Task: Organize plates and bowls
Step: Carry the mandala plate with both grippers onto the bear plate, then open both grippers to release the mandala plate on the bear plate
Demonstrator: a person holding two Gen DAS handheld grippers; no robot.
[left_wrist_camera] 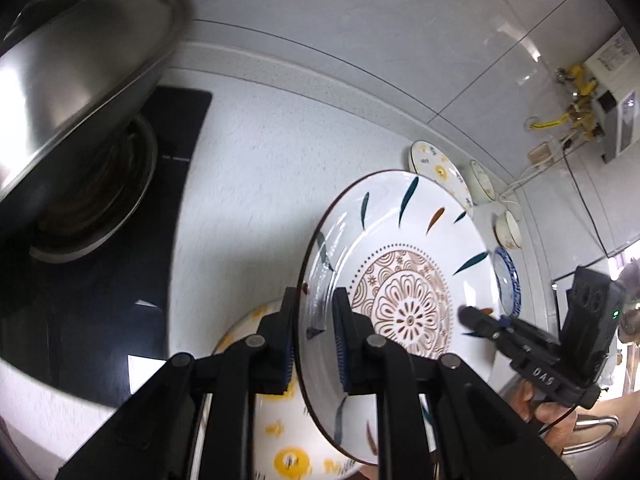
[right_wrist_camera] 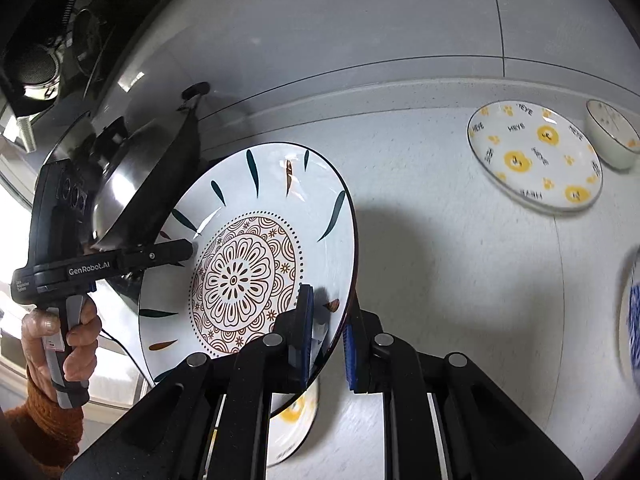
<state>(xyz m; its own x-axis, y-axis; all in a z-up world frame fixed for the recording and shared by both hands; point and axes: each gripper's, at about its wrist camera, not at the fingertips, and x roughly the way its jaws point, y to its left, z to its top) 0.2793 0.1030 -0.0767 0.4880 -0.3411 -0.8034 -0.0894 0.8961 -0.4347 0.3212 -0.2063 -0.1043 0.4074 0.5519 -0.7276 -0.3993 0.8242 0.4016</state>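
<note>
While both pairs of fingers are clamping opposite rims of the mandala plate (left_wrist_camera: 400,280), we are noting the left gripper (left_wrist_camera: 316,344) and right gripper (right_wrist_camera: 326,340) carrying it tilted above the counter (right_wrist_camera: 440,280). Beneath them a yellow-patterned plate (left_wrist_camera: 280,452) is lying; beyond the right fingers, another yellow plate (right_wrist_camera: 536,160) and a bowl (right_wrist_camera: 612,140).
</note>
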